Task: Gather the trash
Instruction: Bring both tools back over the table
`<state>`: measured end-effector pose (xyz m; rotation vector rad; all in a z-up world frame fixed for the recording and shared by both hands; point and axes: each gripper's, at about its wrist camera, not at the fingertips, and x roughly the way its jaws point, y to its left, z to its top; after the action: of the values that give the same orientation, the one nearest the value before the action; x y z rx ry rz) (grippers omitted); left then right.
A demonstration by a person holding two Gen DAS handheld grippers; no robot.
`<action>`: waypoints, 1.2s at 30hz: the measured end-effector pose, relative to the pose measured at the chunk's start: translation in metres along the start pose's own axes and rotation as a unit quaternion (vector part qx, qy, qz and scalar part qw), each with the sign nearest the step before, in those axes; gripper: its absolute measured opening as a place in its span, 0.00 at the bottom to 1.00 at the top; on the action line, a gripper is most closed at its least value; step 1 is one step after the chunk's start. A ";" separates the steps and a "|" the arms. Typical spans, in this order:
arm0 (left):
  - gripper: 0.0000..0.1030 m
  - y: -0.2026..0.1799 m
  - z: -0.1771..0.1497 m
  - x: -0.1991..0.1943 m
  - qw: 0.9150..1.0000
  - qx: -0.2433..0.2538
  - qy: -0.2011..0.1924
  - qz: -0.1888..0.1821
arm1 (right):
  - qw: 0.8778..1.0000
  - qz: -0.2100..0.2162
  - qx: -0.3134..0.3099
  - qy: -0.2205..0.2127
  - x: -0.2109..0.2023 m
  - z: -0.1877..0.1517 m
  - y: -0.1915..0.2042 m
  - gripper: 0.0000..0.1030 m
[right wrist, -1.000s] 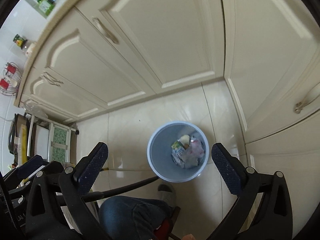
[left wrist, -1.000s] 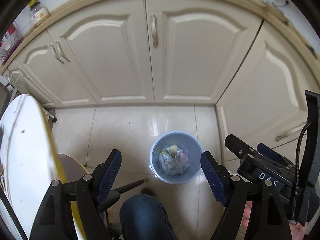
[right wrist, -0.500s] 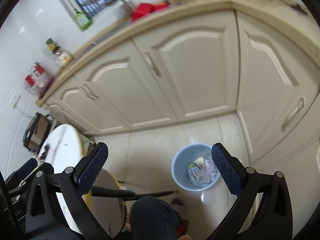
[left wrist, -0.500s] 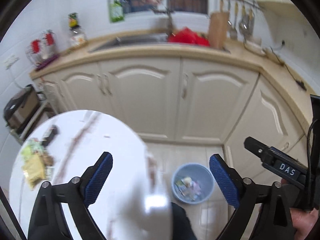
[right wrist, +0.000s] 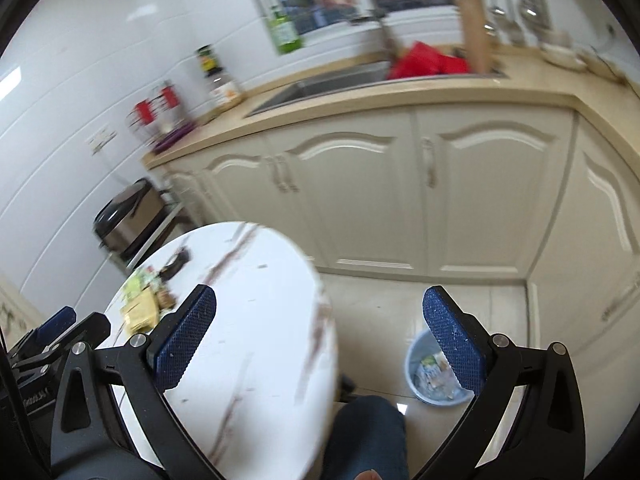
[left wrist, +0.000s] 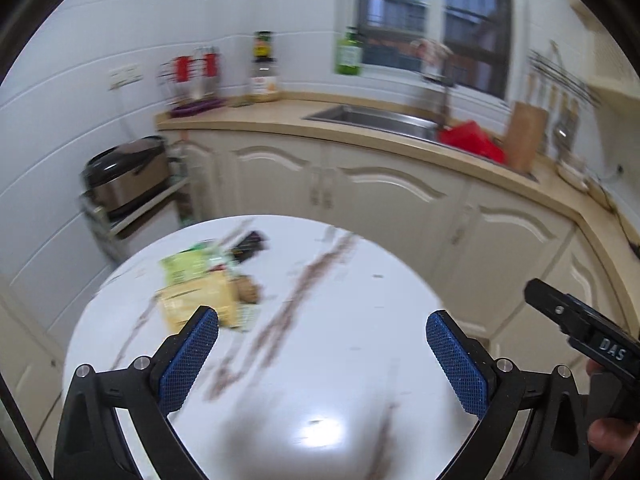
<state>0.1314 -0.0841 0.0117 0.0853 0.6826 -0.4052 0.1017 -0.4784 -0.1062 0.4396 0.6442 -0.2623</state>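
Left tool (left wrist: 322, 336): jaws spread wide, nothing between the blue pads, held above the near part of the round white bench (left wrist: 360, 360)
Right tool (right wrist: 319, 322): likewise wide open and holding nothing, over the right-hand edge of the bench, with the floor showing past its right finger
Trash left to collect: a small heap of wrappers (left wrist: 200, 284) lies on the bench ahead of the left tool and off to its left side, just beyond its left fingertip; a green packet sits on top of a yellowish one, with a brown scrap beside them; blur hides the finer detail
Dark item (left wrist: 250, 245): lies on the bench just beyond the heap, farther from the tool; too blurred to say whether it is trash
Bin (right wrist: 434, 374): pale blue, on the floor below and to the right of the right tool, partly hidden behind its right finger, well apart from the heap
Done so far: the bin already holds several crumpled packets, so some collecting appears finished
Still to do: judging by what lies on the bench, at least the heap has to be picked up and carried to the bin
Step in hand: likely the approach to the heap, no grasp yet made
Rest of bench: only brownish marble veining shows
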 end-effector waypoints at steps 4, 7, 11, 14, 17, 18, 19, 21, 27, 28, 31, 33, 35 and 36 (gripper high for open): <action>0.99 0.036 -0.019 -0.025 0.999 -0.032 -0.017 0.030 | 0.999 0.022 -0.039 0.004 0.010 -0.005 0.041 1.00; 0.99 0.053 -0.028 -0.037 0.997 -0.043 -0.035 0.049 | 0.997 0.040 -0.067 0.006 0.015 -0.011 0.073 1.00; 0.99 0.068 -0.042 -0.050 0.994 -0.052 -0.050 0.076 | 0.993 0.062 -0.103 0.012 0.023 -0.017 0.108 1.00; 0.99 0.073 -0.045 -0.051 0.992 -0.059 -0.055 0.097 | 0.989 0.073 -0.128 0.011 0.028 -0.021 0.134 1.00; 0.99 0.079 -0.047 -0.052 0.990 -0.074 -0.059 0.109 | 0.985 0.078 -0.151 0.008 0.031 -0.024 0.155 1.00; 0.99 0.080 -0.047 -0.053 0.988 -0.079 -0.062 0.114 | 0.984 0.078 -0.160 0.004 0.031 -0.026 0.163 1.00; 0.99 0.079 -0.044 -0.049 0.988 -0.082 -0.065 0.117 | 0.983 0.077 -0.166 0.002 0.031 -0.026 0.168 1.00; 0.99 0.082 -0.043 -0.046 0.986 -0.089 -0.070 0.122 | 0.980 0.075 -0.182 -0.004 0.033 -0.029 0.180 1.00; 0.99 0.095 -0.042 -0.020 0.987 -0.103 -0.049 0.113 | 0.975 0.067 -0.210 0.016 0.060 -0.036 0.199 1.00; 0.99 0.098 -0.041 -0.016 0.987 -0.105 -0.048 0.112 | 0.975 0.068 -0.212 0.020 0.063 -0.036 0.200 1.00; 0.99 0.112 -0.033 0.002 0.988 -0.111 -0.036 0.106 | 0.973 0.062 -0.220 0.032 0.078 -0.037 0.202 1.00; 0.99 0.117 -0.030 0.016 0.988 -0.111 -0.024 0.100 | 0.971 0.064 -0.224 0.044 0.092 -0.035 0.202 1.00; 0.99 0.120 -0.026 0.032 0.989 -0.111 -0.012 0.102 | 0.969 0.064 -0.230 0.059 0.108 -0.034 0.202 1.00; 0.99 0.123 -0.024 0.043 0.989 -0.113 0.000 0.099 | 0.968 0.064 -0.234 0.067 0.118 -0.033 0.203 1.00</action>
<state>0.1951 0.0191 -0.0405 -0.0612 0.7078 -0.1364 0.2498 -0.2969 -0.1403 0.0419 0.7812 0.0471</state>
